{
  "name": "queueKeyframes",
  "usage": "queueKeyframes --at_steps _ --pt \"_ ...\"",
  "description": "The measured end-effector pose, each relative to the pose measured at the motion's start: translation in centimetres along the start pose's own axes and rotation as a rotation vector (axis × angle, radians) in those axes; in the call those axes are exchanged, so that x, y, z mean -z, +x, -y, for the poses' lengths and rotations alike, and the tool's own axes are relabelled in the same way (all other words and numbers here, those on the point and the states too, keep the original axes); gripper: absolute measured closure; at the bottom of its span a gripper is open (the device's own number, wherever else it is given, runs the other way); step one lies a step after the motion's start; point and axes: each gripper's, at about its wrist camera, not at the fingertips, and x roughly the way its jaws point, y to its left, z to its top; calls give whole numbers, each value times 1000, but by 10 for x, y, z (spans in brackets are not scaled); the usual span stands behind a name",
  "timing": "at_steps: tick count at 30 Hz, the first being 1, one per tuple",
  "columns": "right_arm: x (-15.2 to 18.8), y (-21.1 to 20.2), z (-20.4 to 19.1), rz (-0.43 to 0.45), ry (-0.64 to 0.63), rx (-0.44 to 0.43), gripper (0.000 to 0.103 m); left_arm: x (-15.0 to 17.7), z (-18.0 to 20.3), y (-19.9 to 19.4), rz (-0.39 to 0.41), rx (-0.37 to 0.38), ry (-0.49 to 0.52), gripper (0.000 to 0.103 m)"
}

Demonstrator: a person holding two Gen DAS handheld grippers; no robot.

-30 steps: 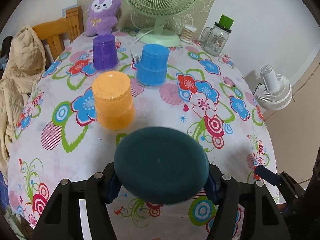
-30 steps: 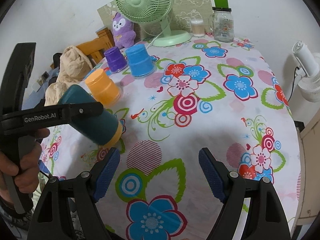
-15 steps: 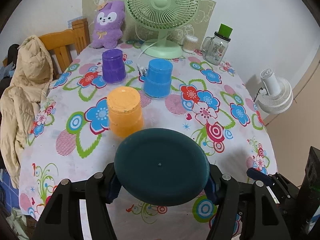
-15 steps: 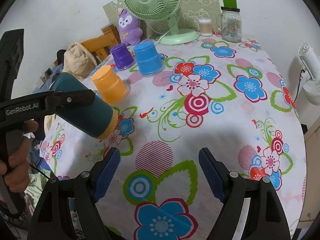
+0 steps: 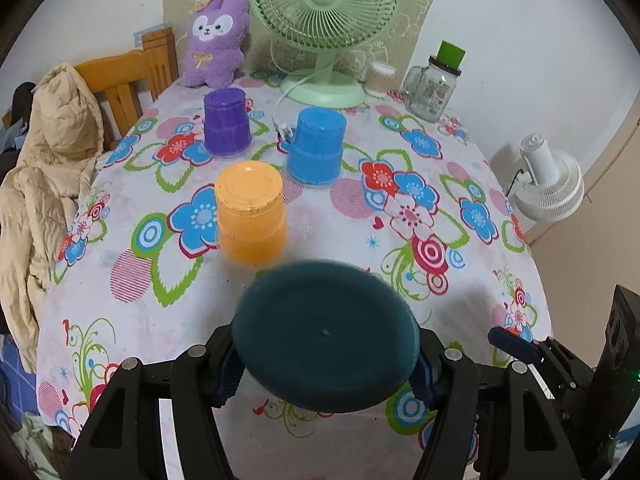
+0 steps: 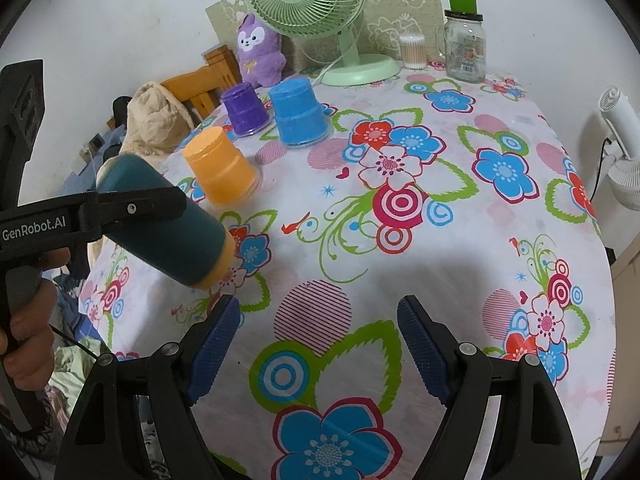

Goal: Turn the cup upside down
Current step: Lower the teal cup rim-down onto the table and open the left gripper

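My left gripper [image 5: 326,364] is shut on a dark teal cup [image 5: 326,338], held in the air over the near left part of the table. Its flat base faces the left wrist camera. In the right wrist view the teal cup [image 6: 168,236] is tilted, with its orange-lined rim pointing down and right toward the cloth. My right gripper [image 6: 319,344] is open and empty, low over the near edge of the table. An orange cup [image 5: 250,212], a blue cup [image 5: 318,144] and a purple cup [image 5: 226,122] stand upside down on the floral tablecloth [image 5: 420,208].
A green desk fan [image 5: 324,32], a purple plush toy [image 5: 216,40], a glass jar [image 5: 434,84] and a cotton-swab tub [image 5: 378,78] stand at the back. A wooden chair with a beige jacket [image 5: 48,152] is at the left. A white fan [image 5: 548,184] stands at the right.
The left gripper has risen and drawn back with the teal cup, so the table sits further away. The cup's rim has tipped lower. The right gripper stayed open.
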Motion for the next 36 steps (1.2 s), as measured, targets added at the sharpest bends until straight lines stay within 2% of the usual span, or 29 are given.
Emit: queueKeyframes --at_steps 3,21,36 --pt "0 1 -2 -4 -3 -2 20 0 0 -4 11 26 2 33" --pt "-4 1 -6 0 -7 4 20 1 -3 -12 39 55 -2 33" --pt "-22 -17 -17 71 4 66 20 6 -10 -35 113 62 -3 27"
